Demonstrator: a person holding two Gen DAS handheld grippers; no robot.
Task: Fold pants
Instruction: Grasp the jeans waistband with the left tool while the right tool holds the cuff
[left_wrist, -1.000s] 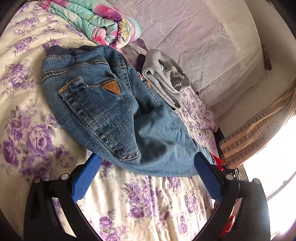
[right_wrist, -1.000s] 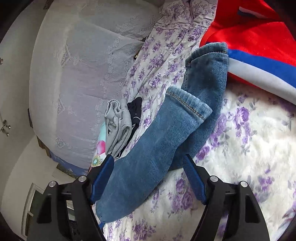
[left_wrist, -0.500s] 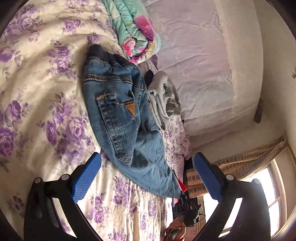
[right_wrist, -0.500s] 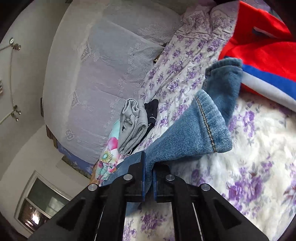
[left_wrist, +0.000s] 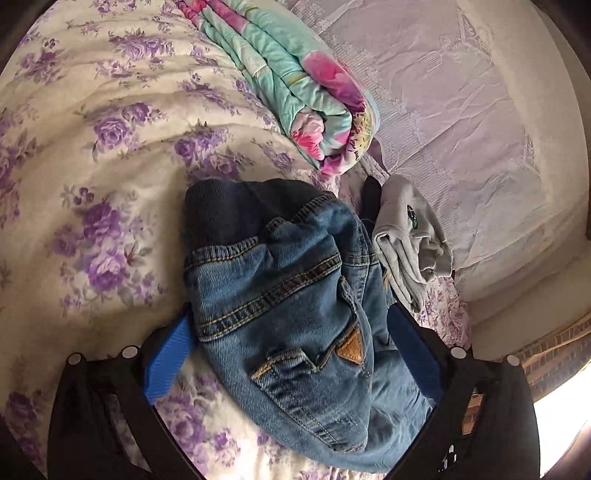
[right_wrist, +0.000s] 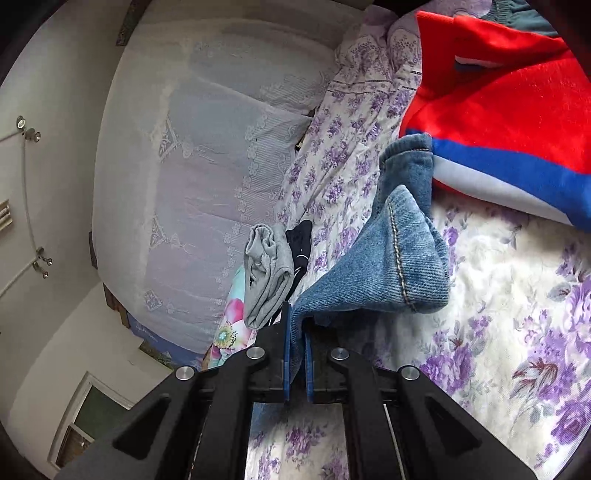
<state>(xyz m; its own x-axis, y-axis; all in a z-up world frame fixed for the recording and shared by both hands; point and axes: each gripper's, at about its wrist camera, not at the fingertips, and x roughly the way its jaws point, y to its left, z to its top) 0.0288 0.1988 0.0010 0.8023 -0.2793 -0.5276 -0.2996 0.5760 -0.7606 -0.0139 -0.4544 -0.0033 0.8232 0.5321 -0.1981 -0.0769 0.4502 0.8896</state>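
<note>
I see the jeans (left_wrist: 291, 325) mid-frame on the floral bedspread (left_wrist: 110, 155), long axis running from the waistband at centre down to lower right. My left gripper (left_wrist: 291, 350) is wide open, fingers either side of the hip. My right gripper (right_wrist: 297, 354) is clamped on a leg near the cuff. Legs' far ends are cut off in the left view.
</note>
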